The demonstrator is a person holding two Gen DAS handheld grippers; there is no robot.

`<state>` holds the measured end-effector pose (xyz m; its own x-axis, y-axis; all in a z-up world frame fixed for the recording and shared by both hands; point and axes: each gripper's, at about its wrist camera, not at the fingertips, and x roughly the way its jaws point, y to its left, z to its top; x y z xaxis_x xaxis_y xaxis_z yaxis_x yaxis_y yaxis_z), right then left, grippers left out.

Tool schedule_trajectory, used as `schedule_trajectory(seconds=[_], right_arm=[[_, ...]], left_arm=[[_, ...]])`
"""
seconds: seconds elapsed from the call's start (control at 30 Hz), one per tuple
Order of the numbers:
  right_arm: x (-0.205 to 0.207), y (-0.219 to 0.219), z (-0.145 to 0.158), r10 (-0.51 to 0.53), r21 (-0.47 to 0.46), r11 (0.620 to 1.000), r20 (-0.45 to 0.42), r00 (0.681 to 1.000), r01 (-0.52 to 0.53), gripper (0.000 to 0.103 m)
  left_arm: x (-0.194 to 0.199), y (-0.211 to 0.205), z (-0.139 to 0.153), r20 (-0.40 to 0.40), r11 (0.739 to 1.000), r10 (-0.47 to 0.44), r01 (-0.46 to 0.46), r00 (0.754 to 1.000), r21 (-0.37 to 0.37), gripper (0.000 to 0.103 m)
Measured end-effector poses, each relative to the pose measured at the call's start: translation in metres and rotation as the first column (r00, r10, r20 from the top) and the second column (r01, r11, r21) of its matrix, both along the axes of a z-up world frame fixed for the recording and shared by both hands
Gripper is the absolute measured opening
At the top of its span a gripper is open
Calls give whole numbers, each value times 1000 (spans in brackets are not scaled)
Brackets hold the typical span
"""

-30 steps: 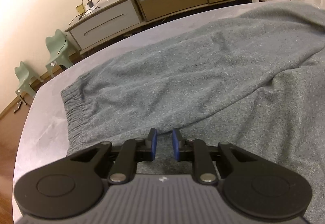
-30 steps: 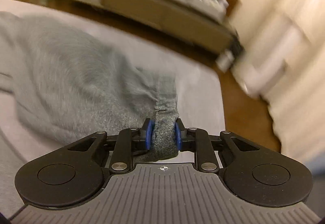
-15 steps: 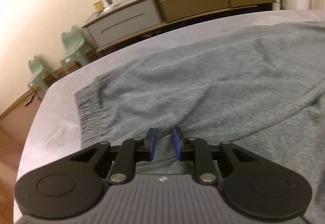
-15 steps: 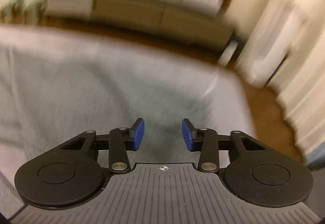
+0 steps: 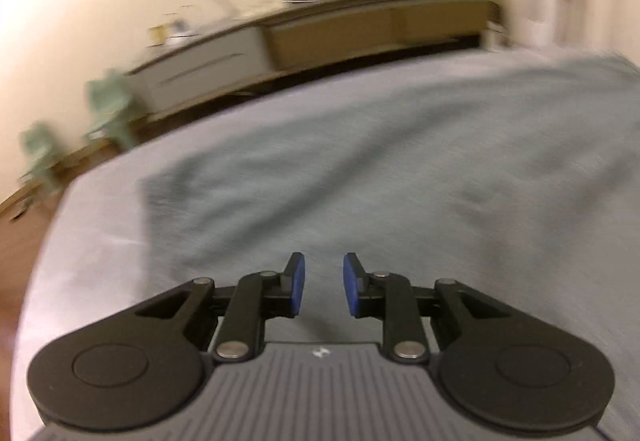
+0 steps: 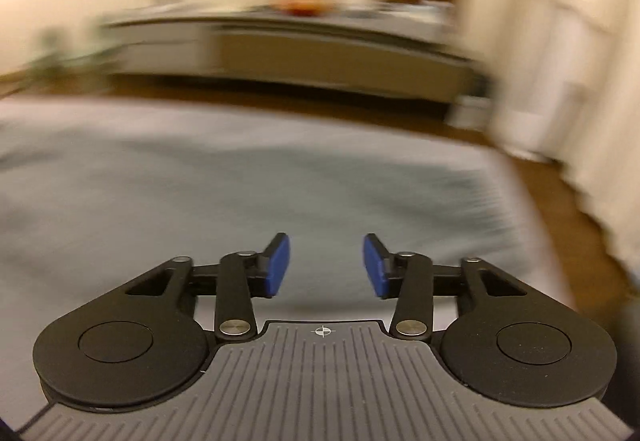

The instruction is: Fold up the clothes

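Since the earlier frame, the left gripper (image 5: 323, 284) has been opened, nothing pinched; the right gripper (image 6: 326, 266) is spread wider, empty. Grey garment (image 5: 400, 169) lies flat across the table (image 5: 92, 225), long axis left-right.

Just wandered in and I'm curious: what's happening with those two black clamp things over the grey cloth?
A person is folding clothes with a hand-held gripper in each hand. Right now both the left gripper and the right gripper are open and hold nothing. They hover over a grey knitted garment spread across a pale table. Both views are blurred, so the tools seem to be in motion, probably between grabs.
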<state>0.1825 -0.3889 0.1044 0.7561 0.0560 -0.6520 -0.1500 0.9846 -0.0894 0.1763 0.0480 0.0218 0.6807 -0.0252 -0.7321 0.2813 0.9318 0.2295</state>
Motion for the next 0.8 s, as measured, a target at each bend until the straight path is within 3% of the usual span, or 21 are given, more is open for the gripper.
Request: schedule_trajectory(seconds=[0.07, 0.13, 0.2, 0.33, 0.43, 0.5, 0.57, 0.63, 0.7, 0.8], right_arm=[[-31, 50, -17, 177, 52, 983, -74, 981, -173, 53], [-61, 98, -41, 305, 45, 952, -161, 939, -301, 53], [-80, 112, -53, 323, 11, 945, -184, 928, -327, 52], [-98, 100, -59, 337, 33, 941, -218, 916, -338, 52], [-125, 100, -43, 375, 53, 926, -213, 902, -373, 53], [-120, 91, -36, 386, 76, 923, -182, 904, -378, 50], [-108, 58, -19, 255, 99, 964, -97, 962, -246, 51], [-101, 10, -5, 78, 121, 990, -44, 996, -72, 52], [-88, -43, -3, -117, 124, 985, -62, 991, 124, 52], [-76, -103, -20, -297, 48, 951, -154, 943, 307, 51]], left_arm=[[-25, -21, -18, -36, 997, -54, 56, 998, 58, 23], [-46, -29, -31, -50, 993, -53, 57, 997, 99, 17], [-69, -35, -37, -32, 988, -50, 54, 998, 143, 12], [-110, -22, -38, -22, 990, -37, 40, 999, 138, 9], [-120, 4, -30, 11, 995, 22, -23, 1000, 98, 14], [-122, 24, -24, 38, 995, 75, -78, 996, 65, 18], [-125, 44, -17, 62, 991, 129, -131, 990, 31, 21], [-120, 70, -18, 41, 975, 221, -222, 974, 10, 21], [-118, 92, -27, 10, 953, 301, -301, 954, 26, 22], [-117, 104, -31, 3, 934, 354, -354, 935, 42, 22]])
